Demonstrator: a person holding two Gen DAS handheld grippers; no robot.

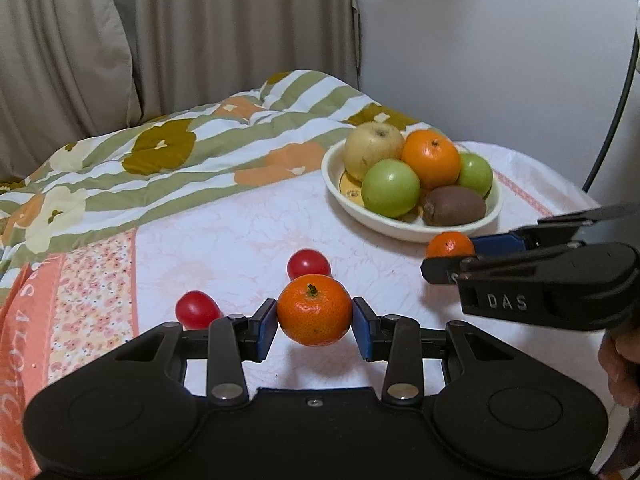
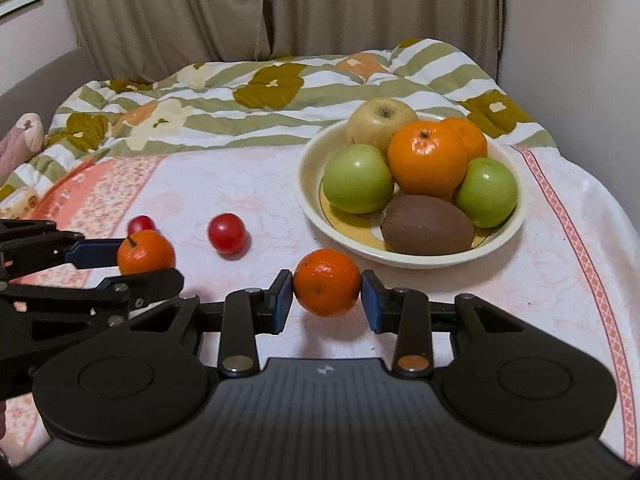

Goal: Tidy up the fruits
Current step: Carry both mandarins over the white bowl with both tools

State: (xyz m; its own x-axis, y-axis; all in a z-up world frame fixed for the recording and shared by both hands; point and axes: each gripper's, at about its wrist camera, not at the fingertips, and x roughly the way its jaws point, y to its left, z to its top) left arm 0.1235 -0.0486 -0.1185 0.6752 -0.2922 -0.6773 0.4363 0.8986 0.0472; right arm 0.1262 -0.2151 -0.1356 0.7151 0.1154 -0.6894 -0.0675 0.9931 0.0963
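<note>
Your left gripper (image 1: 314,320) is clamped on a small mandarin (image 1: 314,309), blue pads pressed to both its sides; stem end faces up, skin glossy and dimpled, and the fruit hangs clear of the cloth, its shadow below; your right gripper (image 2: 327,295) has a second mandarin (image 2: 327,282) between its blue pads, both pads touching the peel, the fruit just in front of the bowl's near rim; whether it rests on the cloth or is lifted, you cannot tell.

Cream bowl (image 2: 516,224) sits on the pink patterned cloth (image 2: 560,300); it holds a large orange (image 2: 426,162) on top, two green apples (image 2: 358,178) either side, a yellowish apple (image 2: 380,120) behind, a brown kiwi (image 2: 427,230) at the front, and another orange fruit partly hidden behind; two red cherry tomatoes (image 1: 309,264) lie loose on the cloth beyond your left gripper, well apart from the bowl.

Both grippers point downward at a slant, side by side; part of your hand (image 1: 618,368) shows under the right tool in the left view.
</note>
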